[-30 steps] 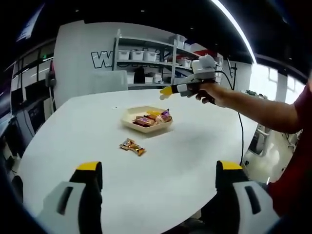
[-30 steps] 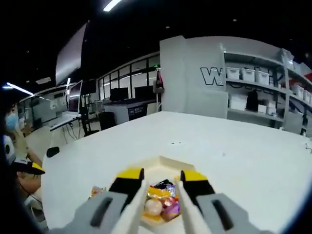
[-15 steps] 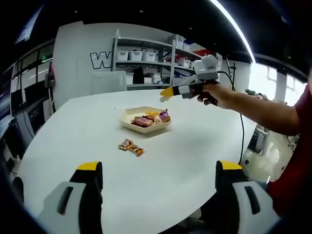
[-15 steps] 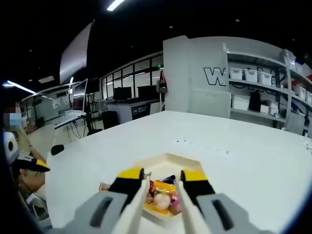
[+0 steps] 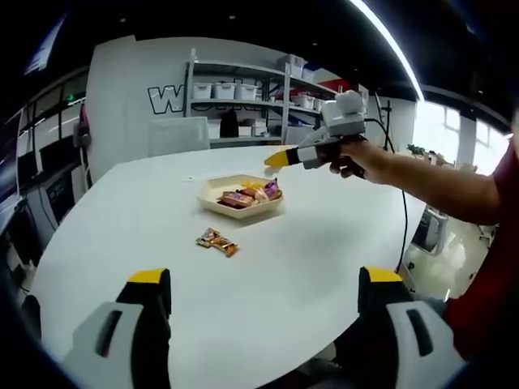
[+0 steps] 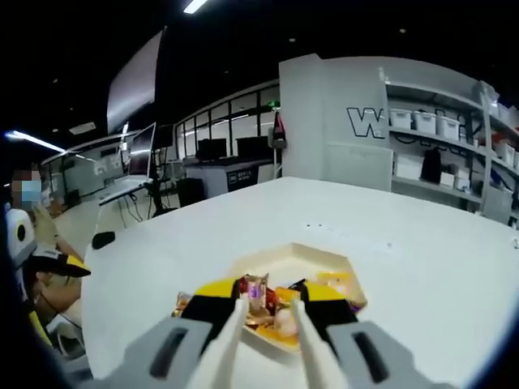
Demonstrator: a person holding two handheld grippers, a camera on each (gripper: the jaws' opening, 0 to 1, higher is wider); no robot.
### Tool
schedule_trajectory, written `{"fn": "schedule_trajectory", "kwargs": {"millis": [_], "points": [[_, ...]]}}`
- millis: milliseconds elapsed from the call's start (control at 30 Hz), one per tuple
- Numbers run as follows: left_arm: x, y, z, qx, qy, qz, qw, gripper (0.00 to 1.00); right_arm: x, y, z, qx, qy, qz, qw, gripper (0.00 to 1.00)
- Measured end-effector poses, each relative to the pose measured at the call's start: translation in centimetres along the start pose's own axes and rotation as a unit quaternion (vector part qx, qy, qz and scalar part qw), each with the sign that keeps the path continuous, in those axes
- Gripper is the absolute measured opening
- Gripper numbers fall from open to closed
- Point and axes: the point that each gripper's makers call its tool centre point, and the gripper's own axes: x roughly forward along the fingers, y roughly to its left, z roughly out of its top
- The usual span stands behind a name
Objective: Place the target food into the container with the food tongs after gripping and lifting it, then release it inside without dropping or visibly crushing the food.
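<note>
Apparently we hold the right gripper (image 6: 266, 298), jaws narrowed around the white tongs (image 6: 229, 340), above the tray (image 6: 318, 256) of candies, while one wrapped candy (image 5: 217, 241) lies at the tray's seven o'clock and the left gripper (image 5: 263, 288) waits agape.

I've pulled the right gripper (image 5: 280, 156) back a bit; its cam now shows more of the tray (image 6: 312, 259), w/ a wrapped candy (image 6: 258, 292) upright between its tips.

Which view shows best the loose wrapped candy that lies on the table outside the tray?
The left gripper view: the loose candy lies unobstructed on the white table, apart from the tray. In the right gripper view a corner peeks beside a finger.
</note>
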Motion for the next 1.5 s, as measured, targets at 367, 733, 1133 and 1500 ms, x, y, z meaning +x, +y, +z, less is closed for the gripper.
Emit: {"fn": "schedule_trajectory", "kwargs": {"millis": [367, 733, 1133, 1500], "points": [[0.0, 0.0, 0.3, 0.002, -0.004, 0.001, 1.0, 0.94, 0.1, 1.1, -0.7, 0.005, 0.003, 0.01, 0.9999, 0.25], [-0.1, -0.1, 0.2, 0.002, -0.004, 0.0, 1.0, 0.94, 0.8, 3.3, -2.5, 0.015, 0.015, 0.03, 0.9993, 0.25], [-0.1, 0.1, 0.3, -0.002, -0.007, 0.001, 1.0, 0.94, 0.8, 4.7, -3.5, 0.024, 0.019, 0.045, 0.9985, 0.25], [0.0, 0.2, 0.2, -0.009, -0.006, 0.004, 0.9999, 0.96, 1.3, 6.5, -4.4, 0.023, 0.026, 0.064, 0.9973, 0.25]]}}
